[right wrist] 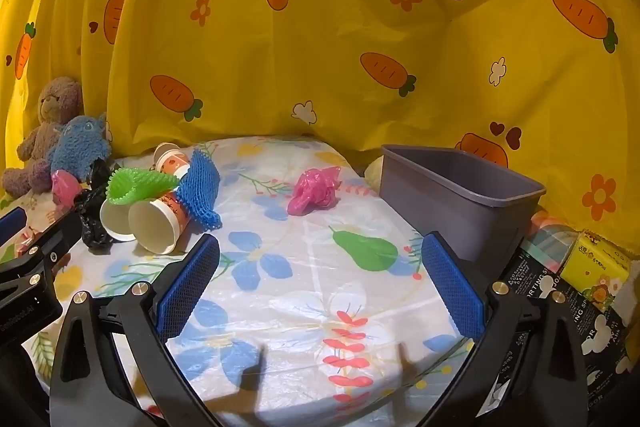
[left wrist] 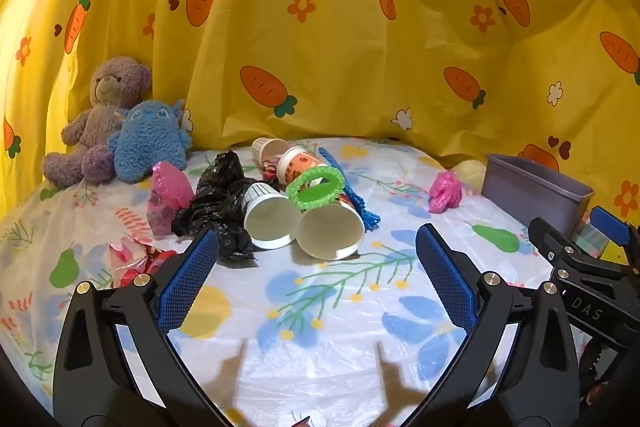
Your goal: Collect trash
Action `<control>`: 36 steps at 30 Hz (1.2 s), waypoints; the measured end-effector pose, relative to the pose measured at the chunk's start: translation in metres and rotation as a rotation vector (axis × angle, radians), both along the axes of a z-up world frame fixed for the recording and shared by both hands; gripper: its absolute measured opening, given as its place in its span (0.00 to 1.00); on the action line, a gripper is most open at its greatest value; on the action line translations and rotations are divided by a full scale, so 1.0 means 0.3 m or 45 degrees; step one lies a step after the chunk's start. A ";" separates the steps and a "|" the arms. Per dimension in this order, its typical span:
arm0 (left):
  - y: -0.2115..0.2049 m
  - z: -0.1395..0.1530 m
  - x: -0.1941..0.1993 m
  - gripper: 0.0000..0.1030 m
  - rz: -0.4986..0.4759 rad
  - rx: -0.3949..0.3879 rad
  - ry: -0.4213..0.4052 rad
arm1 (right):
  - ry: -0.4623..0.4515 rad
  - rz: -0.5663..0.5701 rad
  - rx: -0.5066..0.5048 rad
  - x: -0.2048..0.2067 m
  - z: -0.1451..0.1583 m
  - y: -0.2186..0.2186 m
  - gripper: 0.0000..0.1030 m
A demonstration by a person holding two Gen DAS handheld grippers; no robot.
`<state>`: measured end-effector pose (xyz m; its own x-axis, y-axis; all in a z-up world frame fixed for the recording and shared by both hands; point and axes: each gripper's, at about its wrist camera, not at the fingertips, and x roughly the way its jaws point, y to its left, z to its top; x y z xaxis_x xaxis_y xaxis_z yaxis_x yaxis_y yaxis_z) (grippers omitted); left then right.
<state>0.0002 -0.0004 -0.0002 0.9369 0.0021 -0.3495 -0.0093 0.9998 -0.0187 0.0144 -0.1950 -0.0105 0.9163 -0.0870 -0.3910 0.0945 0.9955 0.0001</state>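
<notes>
- The left tongs (left wrist: pixel 316 267) stand fully open and hold nothing; they hang above the flowered surface (left wrist: pixel 320 347).
- The right tongs (right wrist: pixel 320 267) are also wide open and empty.
- Just beyond the left tongs lies the trash: paper cups (left wrist: pixel 330 231), a black bag (left wrist: pixel 218 203), green netting (left wrist: pixel 316 187).
- A pink bag (right wrist: pixel 314 189) lies alone near the grey bin (right wrist: pixel 460 203), at the right.
</notes>
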 end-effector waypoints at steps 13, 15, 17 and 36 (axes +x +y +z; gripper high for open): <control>-0.002 -0.005 0.000 0.95 -0.006 0.008 0.015 | -0.008 -0.007 0.000 0.004 0.008 -0.005 0.95; -0.001 -0.005 -0.002 0.95 -0.008 0.007 0.014 | -0.008 -0.010 0.003 0.008 0.009 -0.006 0.95; -0.001 -0.005 -0.001 0.95 -0.005 0.004 0.014 | -0.006 -0.014 0.004 0.004 0.008 -0.008 0.95; -0.011 -0.013 0.011 0.95 -0.011 0.009 0.025 | -0.011 -0.042 0.010 0.008 0.009 -0.019 0.95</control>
